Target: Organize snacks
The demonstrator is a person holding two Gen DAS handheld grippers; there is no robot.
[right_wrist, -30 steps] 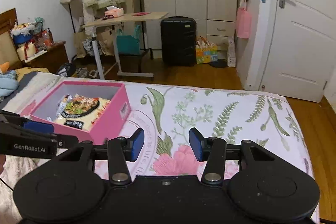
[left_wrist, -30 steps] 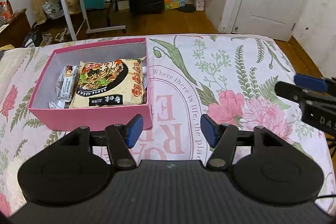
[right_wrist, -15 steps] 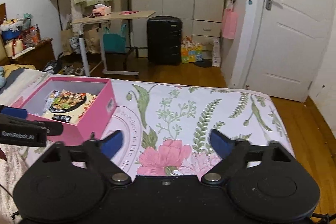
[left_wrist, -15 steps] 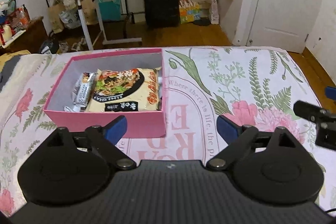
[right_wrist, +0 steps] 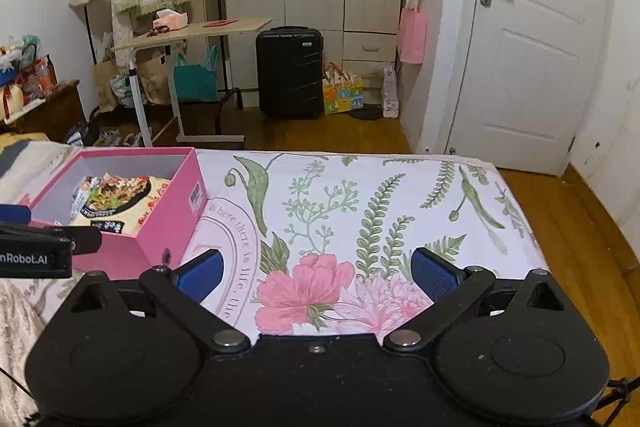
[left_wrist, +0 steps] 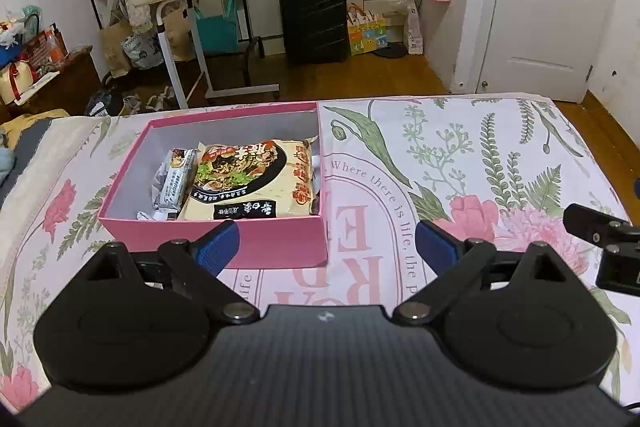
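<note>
Bedroom setting: floral bedspread (left_wrist: pixel 460 155) serves as the work surface, with wardrobe, black suitcase (left_wrist: pixel 313 15) and white door (right_wrist: pixel 532 59) at the far end of the room

Pink box (left_wrist: pixel 256 247) sits on the left part of the bedspread, open-topped, lid not visible. Inside lies a large noodle packet (left_wrist: pixel 248 183) face-up, filling the right and middle of the box. A smaller grey snack packet (left_wrist: pixel 176 179) is wedged between the noodle packet and the left wall, tilted on edge, probably because the flat packet leaves only a narrow slot. No loose snacks show anywhere on the bedspread in either view.

Left gripper (left_wrist: pixel 326 247): jaws spread wide, nothing between the blue pads, which frame the near right corner of the box without touching it. Released state.

Right gripper (right_wrist: pixel 316 273): jaws opening at this moment, nothing between them, only flower print below. It hovers over the middle of the bedspread, well apart from the box, which shows at the left of its view.

Judgement: both grippers empty and off the box, with every visible snack already boxed, reads as a release after placing. Task looks at or near completion. If more snacks exist they are out of frame. Box contents look stable and the tilted grey packet is propped by the wall
</note>
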